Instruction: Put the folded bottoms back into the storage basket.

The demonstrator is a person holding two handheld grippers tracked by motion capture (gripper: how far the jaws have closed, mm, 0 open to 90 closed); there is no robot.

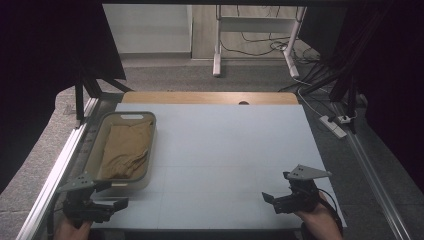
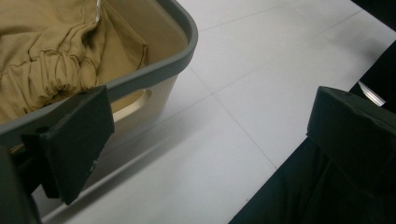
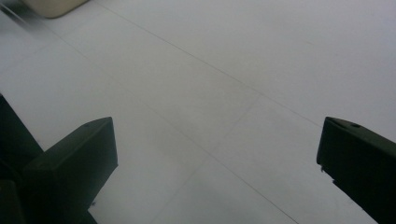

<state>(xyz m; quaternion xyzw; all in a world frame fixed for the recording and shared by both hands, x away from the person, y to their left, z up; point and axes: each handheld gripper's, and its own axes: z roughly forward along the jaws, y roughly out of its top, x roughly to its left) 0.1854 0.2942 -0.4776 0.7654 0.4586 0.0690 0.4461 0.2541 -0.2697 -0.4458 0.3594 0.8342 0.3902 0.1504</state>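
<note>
A: Item one, container?

B: Beige plastic basket with a grey rim (image 1: 152, 131), rectangular, standing at the left side of the pale grey surface (image 1: 225, 150). A slot handle is cut in its near end wall.

A: Contents?

B: One crumpled tan cloth garment (image 1: 125, 150) with a gathered elastic hem, lying wholly inside the basket. In the left gripper view the elastic bunches up against the near wall (image 2: 56, 74).

A: Item two, left tongs?

B: Left tongs (image 1: 107, 206), held at the near left corner of the surface, just beside the basket's near end. Jaws stand wide apart, nothing between them. One jaw appears to overlap the basket rim (image 2: 182, 56); whether it touches, I cannot tell.

A: Item three, right tongs?

B: Right tongs (image 1: 277, 200), at the near right of the surface, well apart from the basket. Jaws spread wide over bare surface (image 3: 210, 93), empty.
</note>
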